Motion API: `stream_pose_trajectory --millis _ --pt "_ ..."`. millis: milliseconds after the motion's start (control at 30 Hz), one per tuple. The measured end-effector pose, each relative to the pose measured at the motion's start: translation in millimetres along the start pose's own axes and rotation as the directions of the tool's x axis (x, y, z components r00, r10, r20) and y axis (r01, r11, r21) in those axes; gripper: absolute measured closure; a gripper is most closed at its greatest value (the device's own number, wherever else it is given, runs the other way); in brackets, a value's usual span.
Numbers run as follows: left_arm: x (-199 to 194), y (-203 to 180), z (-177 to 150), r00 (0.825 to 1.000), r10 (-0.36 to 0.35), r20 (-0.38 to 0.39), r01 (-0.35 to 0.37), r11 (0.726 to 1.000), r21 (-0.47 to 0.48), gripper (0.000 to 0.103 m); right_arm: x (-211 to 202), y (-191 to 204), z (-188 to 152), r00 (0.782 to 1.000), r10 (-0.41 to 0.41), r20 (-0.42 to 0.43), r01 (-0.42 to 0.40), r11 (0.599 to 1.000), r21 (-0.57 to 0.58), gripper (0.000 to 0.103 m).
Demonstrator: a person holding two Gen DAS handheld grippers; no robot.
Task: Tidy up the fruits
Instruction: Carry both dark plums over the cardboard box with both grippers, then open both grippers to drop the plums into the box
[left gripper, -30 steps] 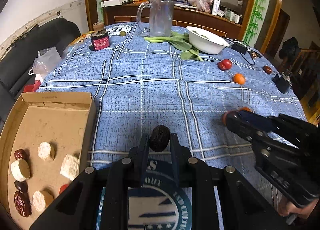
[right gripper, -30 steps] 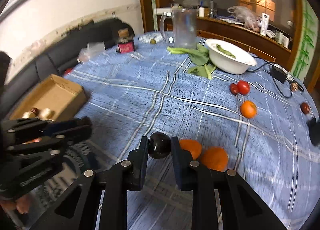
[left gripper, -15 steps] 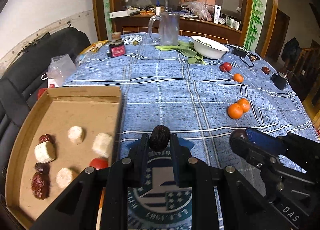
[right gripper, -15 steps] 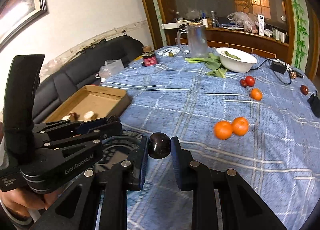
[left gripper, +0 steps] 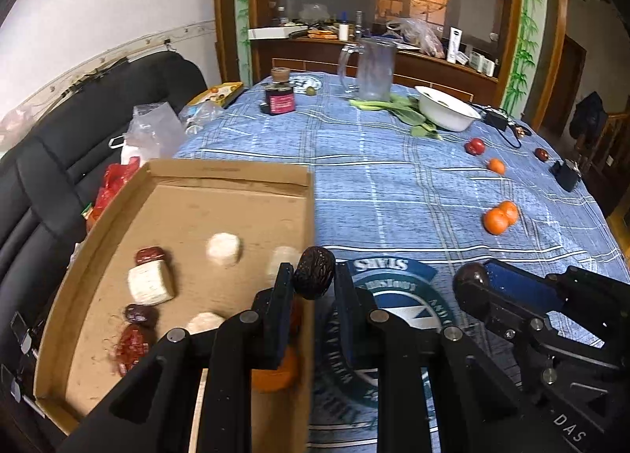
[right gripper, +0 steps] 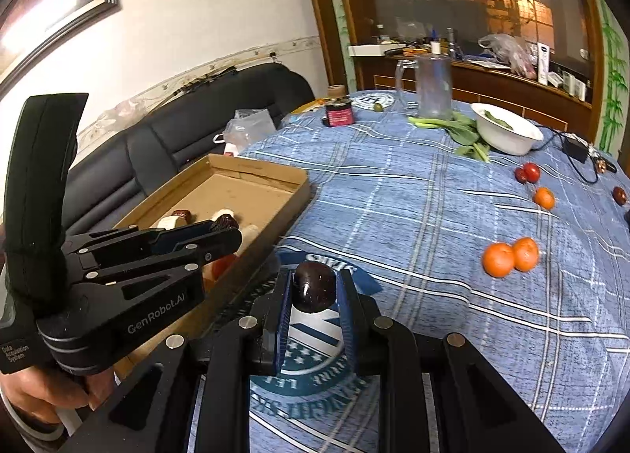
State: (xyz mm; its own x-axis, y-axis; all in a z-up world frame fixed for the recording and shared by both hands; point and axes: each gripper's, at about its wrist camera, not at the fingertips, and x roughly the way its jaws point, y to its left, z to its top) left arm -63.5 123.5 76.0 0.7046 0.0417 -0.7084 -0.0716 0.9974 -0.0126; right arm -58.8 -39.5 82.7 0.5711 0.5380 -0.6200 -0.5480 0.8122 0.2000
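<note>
My left gripper [left gripper: 314,272] is shut on a wrinkled dark fruit [left gripper: 314,279] and hangs over the right rim of the cardboard box [left gripper: 228,171]. Inside the box lie white chunks [left gripper: 223,249], dark red dates [left gripper: 134,340] and an orange fruit [left gripper: 271,374] under my fingers. My right gripper [right gripper: 315,287] is shut on a smooth dark plum [right gripper: 315,289] above the blue tablecloth [right gripper: 413,193], just right of the box [right gripper: 256,168]. Each gripper shows in the other's view: the right gripper [left gripper: 472,279] and the left gripper [right gripper: 226,228]. Two oranges [left gripper: 498,216] lie further right.
A small orange [left gripper: 496,166], red tomatoes [left gripper: 475,145] and a dark fruit [left gripper: 542,154] lie at the far right. At the back stand a white bowl [left gripper: 447,112], greens [left gripper: 393,106], a glass mug [left gripper: 372,71] and a jar [left gripper: 280,96]. A black sofa [left gripper: 51,161] runs along the left.
Both grippers have travelled left across the table with their fruits still gripped. The box now lies right under the left gripper, and the oranges have dropped away to the right.
</note>
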Motion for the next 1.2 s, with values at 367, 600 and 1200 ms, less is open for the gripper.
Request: stream_pose_trajectory --millis 367,600,1200 --pt "-5 58 -6 0.999 0.016 -0.029 -0.018 0.998 -0.067 0.083 29 33 14 0.998 0.051 -0.033 -0.053 0.997 -0.053 0.078" --pt "-2 84 -13 0.998 0.014 -0.065 -0.019 0.996 -0.086 0.083 58 56 25 0.993 0.092 -0.070 -0.099 0.990 -0.101 0.078" --pt "14 104 -20 0.991 0.054 -0.121 -0.064 0.994 -0.086 0.078 131 86 32 0.971 0.144 -0.189 -0.174 0.973 -0.154 0.077"
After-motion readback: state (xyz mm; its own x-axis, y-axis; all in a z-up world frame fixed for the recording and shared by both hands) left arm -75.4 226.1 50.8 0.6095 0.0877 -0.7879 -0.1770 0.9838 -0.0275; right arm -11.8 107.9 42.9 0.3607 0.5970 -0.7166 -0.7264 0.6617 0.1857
